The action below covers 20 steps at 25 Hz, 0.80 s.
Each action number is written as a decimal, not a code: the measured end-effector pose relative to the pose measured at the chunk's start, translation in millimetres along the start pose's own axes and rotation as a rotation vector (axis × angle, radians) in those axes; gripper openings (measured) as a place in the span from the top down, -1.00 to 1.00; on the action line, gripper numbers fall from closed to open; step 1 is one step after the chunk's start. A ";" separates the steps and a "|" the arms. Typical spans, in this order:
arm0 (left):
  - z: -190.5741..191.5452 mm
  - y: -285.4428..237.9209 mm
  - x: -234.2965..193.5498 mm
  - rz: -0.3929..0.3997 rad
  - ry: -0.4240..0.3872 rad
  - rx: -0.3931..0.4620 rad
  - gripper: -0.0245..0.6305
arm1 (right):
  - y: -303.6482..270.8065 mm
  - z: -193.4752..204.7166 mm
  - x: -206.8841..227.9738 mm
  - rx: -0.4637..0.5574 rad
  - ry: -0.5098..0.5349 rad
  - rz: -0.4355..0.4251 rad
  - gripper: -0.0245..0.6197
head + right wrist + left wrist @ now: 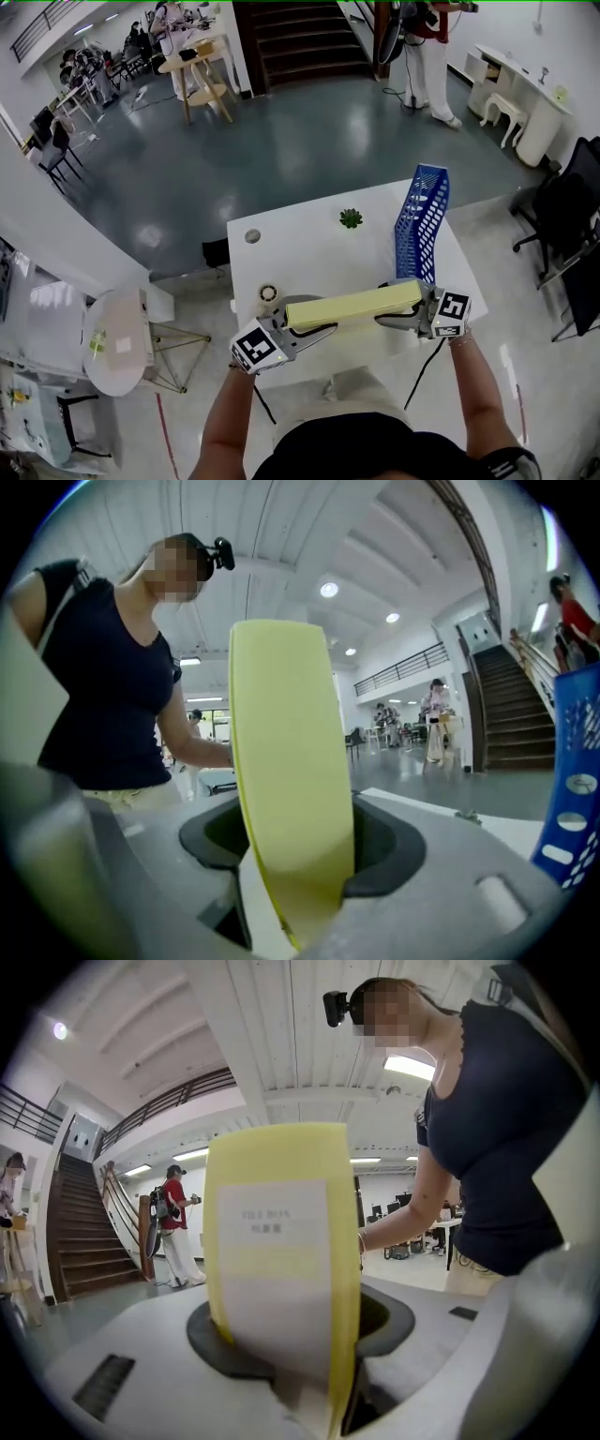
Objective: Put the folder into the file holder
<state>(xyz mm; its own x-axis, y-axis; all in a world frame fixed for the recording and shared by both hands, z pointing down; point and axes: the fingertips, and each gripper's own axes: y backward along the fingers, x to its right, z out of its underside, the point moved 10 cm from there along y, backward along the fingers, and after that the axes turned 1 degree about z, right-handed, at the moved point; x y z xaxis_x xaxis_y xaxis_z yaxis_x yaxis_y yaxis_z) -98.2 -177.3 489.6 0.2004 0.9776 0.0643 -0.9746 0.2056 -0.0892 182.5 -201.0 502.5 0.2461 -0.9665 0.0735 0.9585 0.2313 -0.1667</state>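
A yellow folder [352, 307] lies flat and lengthwise between my two grippers over the front of the white table [300, 253]. My left gripper [302, 334] is shut on its left end, and my right gripper [396, 313] is shut on its right end. The left gripper view has the folder's labelled end [281, 1260] standing up between the jaws of the left gripper [300, 1344]. In the right gripper view the plain yellow end [286, 761] fills the gap of the right gripper [300, 855]. The blue mesh file holder [422, 223] stands upright at the table's right, just beyond the folder; its edge [574, 780] also shows at the right.
A small green plant [351, 218] and a round grey disc [252, 236] sit on the table's far half, and a ring-shaped item [269, 293] lies near the left gripper. Black chairs [562, 225] stand to the right, a round white side table [117, 339] to the left.
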 end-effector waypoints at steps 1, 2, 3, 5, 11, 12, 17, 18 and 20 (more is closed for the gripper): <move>-0.5 0.9 -0.8 0.003 0.009 -0.003 0.33 | -1.0 -2.1 -1.8 -0.018 0.015 -0.015 0.11; -1.9 1.6 -1.0 0.010 0.020 -0.002 0.32 | -0.8 -4.4 -5.1 -0.026 0.025 -0.022 0.17; -4.3 3.0 -0.9 0.021 0.033 0.007 0.30 | 0.0 -7.0 -10.0 -0.023 0.029 -0.023 0.21; -15.0 7.9 0.6 0.052 0.069 0.040 0.27 | 2.7 -13.8 -24.0 0.001 0.003 -0.021 0.32; -52.8 15.8 19.3 0.077 0.017 0.144 0.13 | 30.2 -50.5 -76.4 0.057 0.033 0.057 0.43; -58.0 15.9 21.7 0.070 0.017 0.166 0.12 | 37.2 -56.5 -82.1 0.063 0.046 0.076 0.43; -71.8 25.4 13.1 -0.058 0.032 0.287 0.11 | 89.4 -84.4 -100.0 0.136 0.042 0.239 0.45; -72.2 27.8 9.5 -0.089 0.035 0.310 0.11 | 103.1 -89.8 -103.2 0.159 0.035 0.298 0.45; -70.4 31.3 4.7 -0.155 0.040 0.309 0.11 | 128.4 -101.6 -110.7 0.192 0.038 0.443 0.45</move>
<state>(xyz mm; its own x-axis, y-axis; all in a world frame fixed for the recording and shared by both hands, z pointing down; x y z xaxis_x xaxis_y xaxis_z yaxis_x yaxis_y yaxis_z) -120.6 -163.2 417.1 0.3467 0.9379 0.0136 -0.9152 0.3350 0.2241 263.7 -75.7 373.1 0.6344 -0.7730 -0.0005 0.7730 0.6343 0.0113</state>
